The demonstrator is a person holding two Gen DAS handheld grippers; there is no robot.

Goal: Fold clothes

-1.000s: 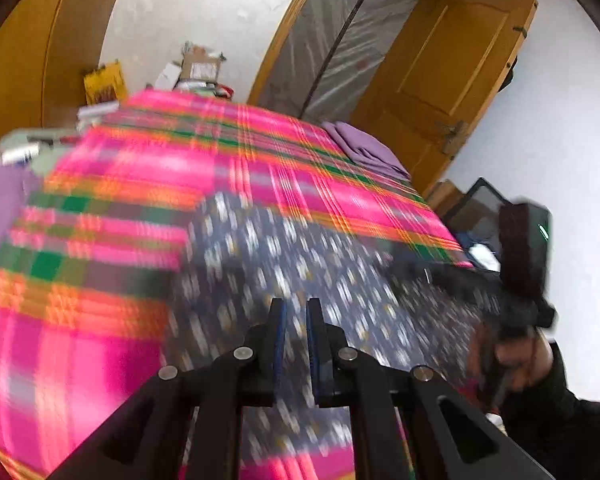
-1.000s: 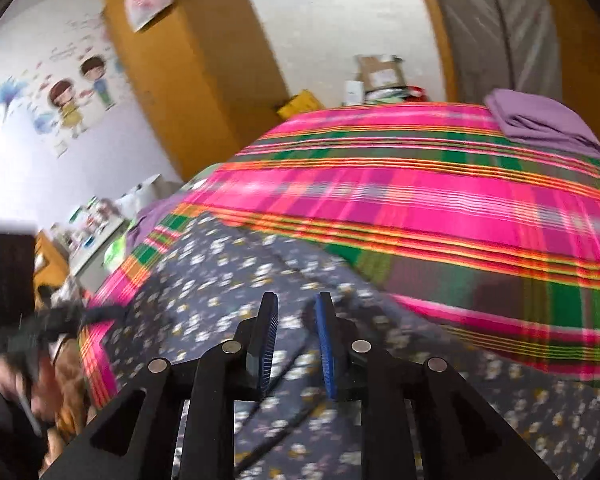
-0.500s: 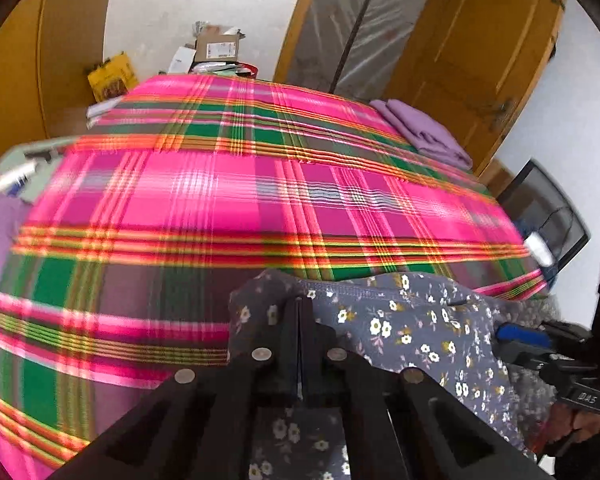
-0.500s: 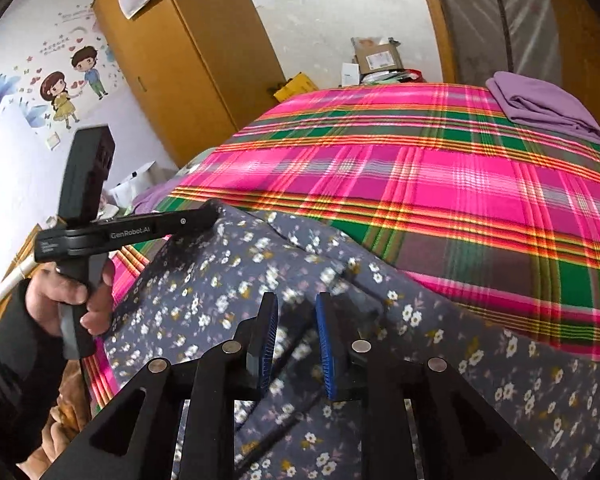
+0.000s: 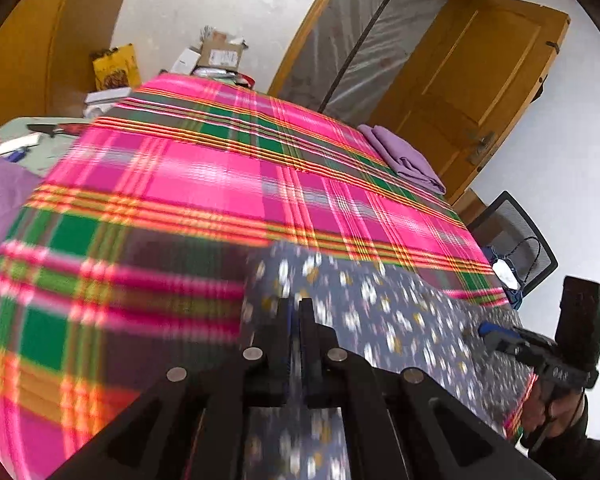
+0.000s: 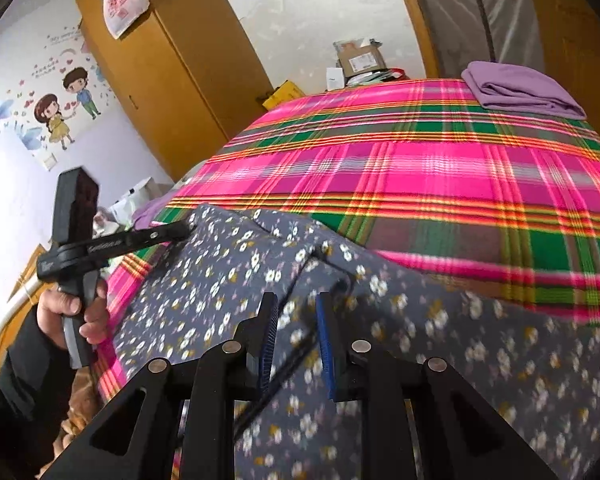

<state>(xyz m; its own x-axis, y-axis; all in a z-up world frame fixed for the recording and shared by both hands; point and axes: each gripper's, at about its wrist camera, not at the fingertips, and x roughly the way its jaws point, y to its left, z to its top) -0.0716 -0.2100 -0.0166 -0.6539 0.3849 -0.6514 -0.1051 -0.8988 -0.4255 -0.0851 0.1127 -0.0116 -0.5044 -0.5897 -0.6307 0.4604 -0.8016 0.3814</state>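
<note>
Left wrist view: left gripper (image 5: 294,312), jaws pinched together on the far edge of the floral garment (image 5: 384,312); cloth visible between the pads. Right gripper (image 5: 496,334), seen at the lower right of this view, reaches onto the same garment.

Right wrist view: right gripper (image 6: 296,320), jaws part-way apart, poised over a dark seam or slit in the floral garment (image 6: 204,280); whether the pads press the cloth cannot be told. Left gripper (image 6: 180,229) seen in a hand (image 6: 74,312), its tip at the garment's far left corner.

Location of item: garment spread on the near part of the plaid bedspread (image 6: 440,176), its near portion running out of frame below. Folded purple cloth (image 6: 516,88) lies well apart at the far corner.

Risks, judged: the left pinch holds only a thin edge, so a sharp pull may slip it free. A right-side closure catching only one layer would skew the fold. Uneven travel between the hands would wrinkle the fabric or drag the bedspread.
</note>
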